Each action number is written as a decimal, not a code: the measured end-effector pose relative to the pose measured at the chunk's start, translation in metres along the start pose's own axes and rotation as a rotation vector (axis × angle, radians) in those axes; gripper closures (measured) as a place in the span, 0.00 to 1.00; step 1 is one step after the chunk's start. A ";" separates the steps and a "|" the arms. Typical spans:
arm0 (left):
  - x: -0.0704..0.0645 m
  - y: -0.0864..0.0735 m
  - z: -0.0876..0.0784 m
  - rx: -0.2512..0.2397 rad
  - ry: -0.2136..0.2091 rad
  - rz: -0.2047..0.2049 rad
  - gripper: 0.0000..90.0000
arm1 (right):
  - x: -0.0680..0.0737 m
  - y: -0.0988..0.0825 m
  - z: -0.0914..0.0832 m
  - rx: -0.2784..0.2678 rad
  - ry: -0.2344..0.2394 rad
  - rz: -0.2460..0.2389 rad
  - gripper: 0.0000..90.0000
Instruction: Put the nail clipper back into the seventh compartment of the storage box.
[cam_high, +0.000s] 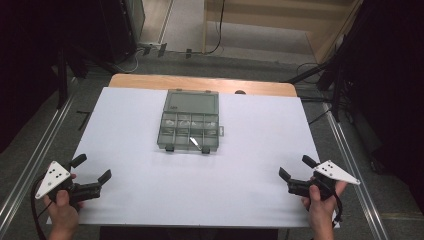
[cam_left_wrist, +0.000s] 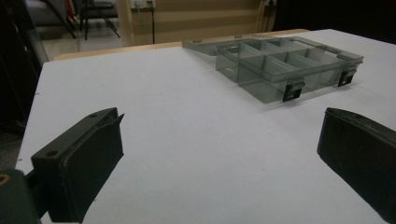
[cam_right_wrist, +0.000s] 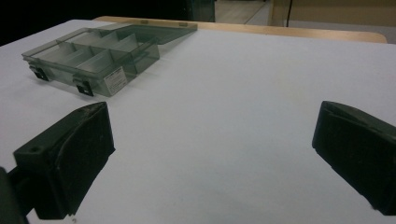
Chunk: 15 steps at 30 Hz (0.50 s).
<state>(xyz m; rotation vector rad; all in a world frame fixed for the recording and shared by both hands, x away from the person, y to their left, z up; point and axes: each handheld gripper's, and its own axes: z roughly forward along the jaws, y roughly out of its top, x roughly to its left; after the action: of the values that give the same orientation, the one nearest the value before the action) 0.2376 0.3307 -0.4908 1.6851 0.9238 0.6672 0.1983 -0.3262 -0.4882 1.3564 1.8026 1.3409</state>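
Left gripper (cam_high: 92, 168) sat at the near-left table edge, matte black jaws spread wide, gripping nothing; grey three-cornered plate on top. One translucent smoky-grey plastic organizer box (cam_high: 189, 120) lay centre-far on the white table sheet (cam_high: 125, 130), well apart from both grippers: lid flat open behind it, rectangular divided compartments, two black latches on its near edge, one white label. Right gripper (cam_high: 296, 167) at near-right: jaws equally wide apart, empty.

Dim room, dark around the edges, with the white table sheet (cam_high: 150, 150) the brightest thing in sight. Shadows are soft and faint. The pictures are grainy, and the black jaws close to the gripper cameras look slightly blurred.
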 end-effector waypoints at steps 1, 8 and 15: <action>0.000 0.000 0.000 -0.001 0.000 0.000 0.00 | -0.001 -0.001 -0.001 0.000 -0.001 0.000 0.00; 0.000 0.000 0.000 0.000 -0.001 -0.001 0.00 | -0.013 -0.010 -0.006 -0.016 -0.003 0.001 0.00; 0.000 0.000 0.000 0.001 -0.004 0.000 0.00 | -0.023 -0.017 -0.010 -0.029 -0.004 0.019 0.00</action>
<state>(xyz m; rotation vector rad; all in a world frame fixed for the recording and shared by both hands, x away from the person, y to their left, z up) 0.2379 0.3307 -0.4909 1.6864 0.9215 0.6638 0.1916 -0.3518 -0.5031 1.3636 1.7654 1.3681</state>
